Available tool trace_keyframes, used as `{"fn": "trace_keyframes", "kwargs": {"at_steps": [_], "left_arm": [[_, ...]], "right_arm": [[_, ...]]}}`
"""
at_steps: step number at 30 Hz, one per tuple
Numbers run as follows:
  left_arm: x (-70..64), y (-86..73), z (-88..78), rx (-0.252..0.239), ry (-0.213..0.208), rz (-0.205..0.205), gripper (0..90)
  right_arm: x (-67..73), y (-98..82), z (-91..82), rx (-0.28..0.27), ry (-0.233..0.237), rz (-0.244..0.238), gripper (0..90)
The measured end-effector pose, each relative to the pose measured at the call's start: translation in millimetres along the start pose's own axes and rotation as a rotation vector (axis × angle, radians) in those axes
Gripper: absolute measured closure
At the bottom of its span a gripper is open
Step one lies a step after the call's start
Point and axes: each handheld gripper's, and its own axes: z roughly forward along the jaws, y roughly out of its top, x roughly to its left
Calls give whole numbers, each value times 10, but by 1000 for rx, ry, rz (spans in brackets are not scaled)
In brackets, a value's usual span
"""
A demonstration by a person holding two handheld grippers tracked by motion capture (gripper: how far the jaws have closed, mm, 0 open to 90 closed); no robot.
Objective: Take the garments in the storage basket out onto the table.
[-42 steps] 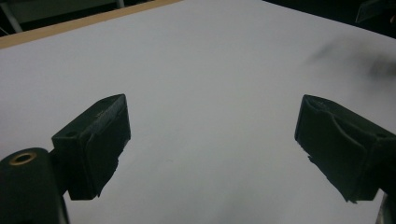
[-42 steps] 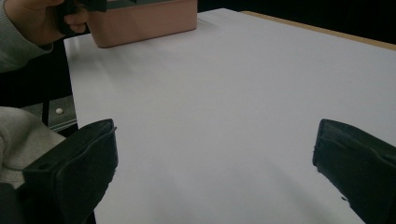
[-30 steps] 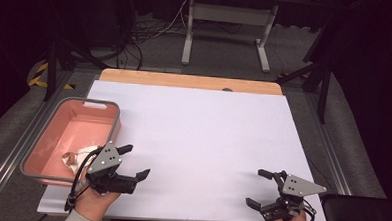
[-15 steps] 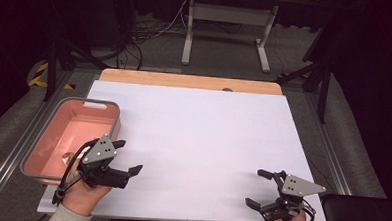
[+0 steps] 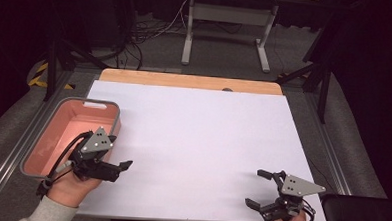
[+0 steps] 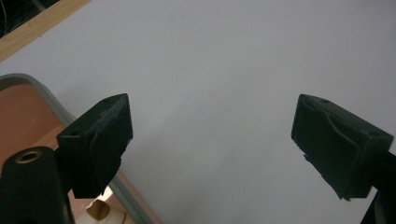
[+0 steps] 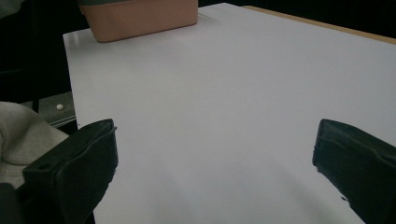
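A broad white sheet (image 5: 192,145) covers the surface, smooth and matte, with a strip of pale wood (image 5: 185,81) showing along its far edge. The left gripper (image 5: 113,157) hangs over the near right rim of a pink plastic bin (image 5: 42,141), a rounded-corner tub with a grey lip; its fingers (image 6: 100,140) stand wide apart with nothing between them, one over the bin's rim, the other out over bare white sheet. In the left gripper view a few pale tan scraps (image 6: 105,210) lie in the bin just below the nearer finger, too cut off to tell what they are. The right gripper (image 5: 261,190) sits at the near right corner of the sheet, well apart from the bin, its black fingers (image 7: 74,168) also spread wide and empty over plain white. A grey three-cornered plate (image 5: 301,185) tops it, dotted with small holes. A light grey sleeve (image 5: 49,214) covers the left forearm. Just right of the right gripper's fingers a black case (image 5: 359,217) rests off the sheet. Beyond the surface, on the dark carpeted floor, stands a grey metal frame (image 5: 227,32) with loose cables (image 5: 142,33) trailing beside it. I can read no labels or writing anywhere.
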Motion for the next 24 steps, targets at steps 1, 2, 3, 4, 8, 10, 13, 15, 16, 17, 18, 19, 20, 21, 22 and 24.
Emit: {"fn": "trace_keyframes", "kwargs": {"at_steps": [1, 2, 3, 4, 8, 10, 13, 15, 16, 17, 18, 19, 20, 21, 22, 24], "left_arm": [[33, -7, -11, 18, 0, -4, 135], [33, -7, -11, 18, 0, -4, 136], [73, -19, -18, 40, 2, -8, 137], [93, -27, -23, 52, 4, -7, 137], [155, -51, -48, 76, 11, -18, 137], [197, -63, -71, 89, 19, -23, 138], [272, -86, -103, 118, 37, -32, 140], [308, -100, -123, 128, 36, -45, 140], [308, -100, -123, 128, 36, -45, 140], [331, -108, -134, 133, 35, -52, 140], [345, -115, -140, 134, 36, -57, 140], [358, -118, -148, 141, 38, -57, 141], [366, -121, -154, 144, 41, -57, 142], [372, -123, -161, 148, 43, -58, 142], [376, -124, -167, 151, 45, -59, 142], [395, -127, -179, 156, 47, -58, 142]], "right_arm": [[1, 0, 0, 0, 1, 0, 4], [1, 0, 0, 0, 1, 0, 4], [1, 0, 2, -1, 2, 0, 4], [0, -1, 4, 0, 4, 0, 4], [4, -10, 14, 7, 19, -3, 4], [9, -9, 21, 9, 23, -5, 4], [14, -8, 26, 10, 25, -8, 4], [13, -9, 25, 10, 25, -7, 4], [13, -9, 25, 10, 25, -7, 4], [13, -9, 25, 10, 25, -7, 4], [13, -10, 26, 11, 26, -8, 4], [13, -11, 28, 12, 26, -9, 4], [14, -11, 32, 14, 26, -12, 4], [14, -11, 32, 14, 26, -12, 4], [15, -11, 32, 14, 26, -12, 4], [17, -11, 32, 15, 26, -11, 4]]}}
